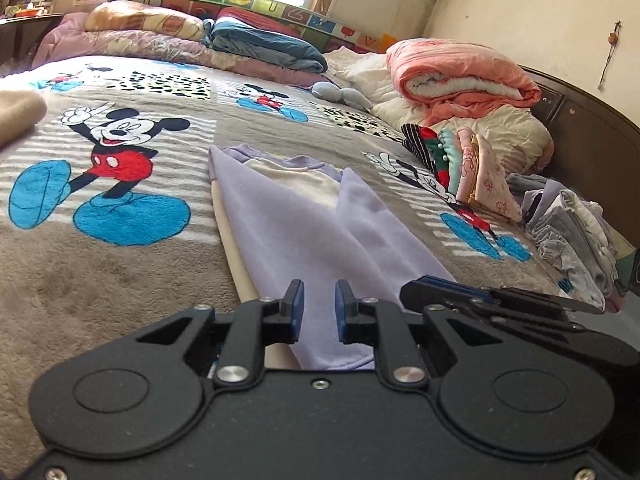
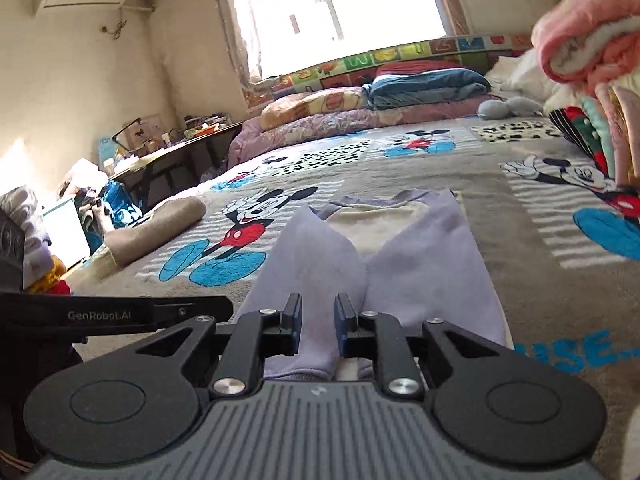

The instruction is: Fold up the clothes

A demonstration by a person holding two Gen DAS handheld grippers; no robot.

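Two pairs of black tongs with blue pads hover low over a bed, each seen from its own wrist camera. The left tongs (image 1: 319,312) stand with a narrow gap between the pads, nothing pinched; lilac cloth shows through the gap, lying on the bed beneath. The right tongs (image 2: 318,322) look the same: slightly parted, pads clear of the fabric, holding nothing.

Directly ahead of both tongs lies the lilac garment (image 1: 304,216), a soft top with a cream panel near its neckline. Both of its sides are folded inward, so two lilac flaps meet along the middle and run away from the tongs toward the far end of the bed. In the left view the body of the right tongs juts in just to the right of the left pads.

The garment rests on a plush grey blanket (image 1: 80,280) printed with cartoon mice in red shorts and blue shoes. To the right of the tongs, well apart from the garment, a row of folded small clothes (image 1: 464,164) stands on edge, with a rumpled pile of grey and white clothes (image 1: 576,232) nearer. Beyond them sits a rolled coral quilt (image 1: 460,72). Left of the tongs lies a rolled beige cloth (image 2: 160,224). Far ahead, pillows and a folded blue blanket (image 1: 268,44) line the head of the bed under a bright window (image 2: 340,0).
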